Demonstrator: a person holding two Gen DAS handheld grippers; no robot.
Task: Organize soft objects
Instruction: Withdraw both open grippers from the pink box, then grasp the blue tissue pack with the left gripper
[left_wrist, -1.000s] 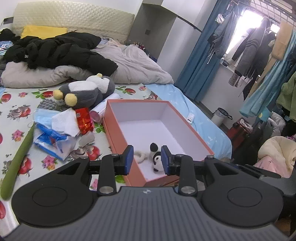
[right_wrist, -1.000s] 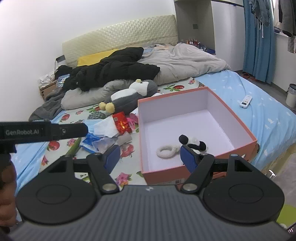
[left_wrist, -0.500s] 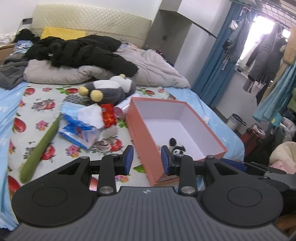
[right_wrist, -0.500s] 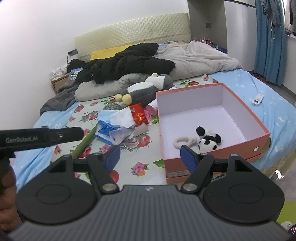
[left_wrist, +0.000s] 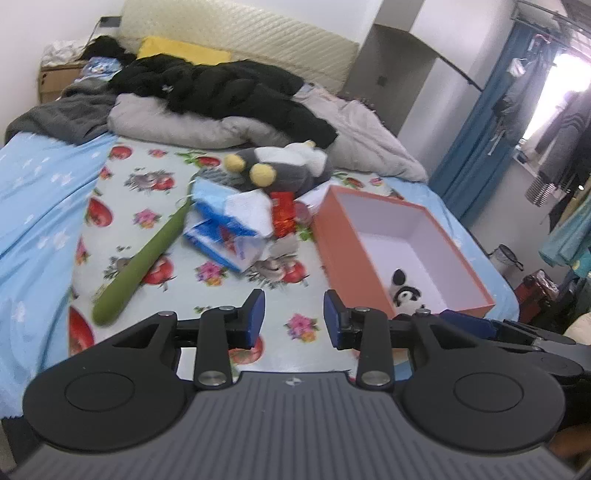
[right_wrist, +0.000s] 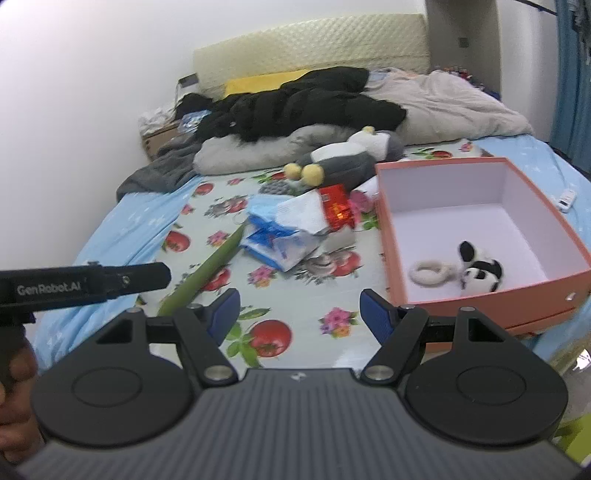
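The jaws of the left gripper (left_wrist: 293, 319) and right gripper (right_wrist: 300, 314) are spread apart and nothing is held. A black-and-white panda plush (right_wrist: 478, 271) is seen lying beside a cream ring (right_wrist: 430, 272) inside the orange box (right_wrist: 491, 297) on the bed (right_wrist: 122, 236). Compared with a second ago, both grippers are drawn back, so the box is seen farther off.

A: That box (right_wrist: 484, 295) is salmon-orange outside, pale white-lilac inside. Panda plush (right_wrist: 478, 273) in it is black and white, next to a cream ring (right_wrist: 430, 272).

B: Bedsheet (left_wrist: 147, 218) is pale with red tomatoes and pink flowers, plus light blue fabric (left_wrist: 40, 192) with white specks. Long green plush (left_wrist: 142, 264), grey-and-white penguin (left_wrist: 284, 168) with yellow feet, red packet (right_wrist: 337, 207), black jacket (left_wrist: 229, 88).
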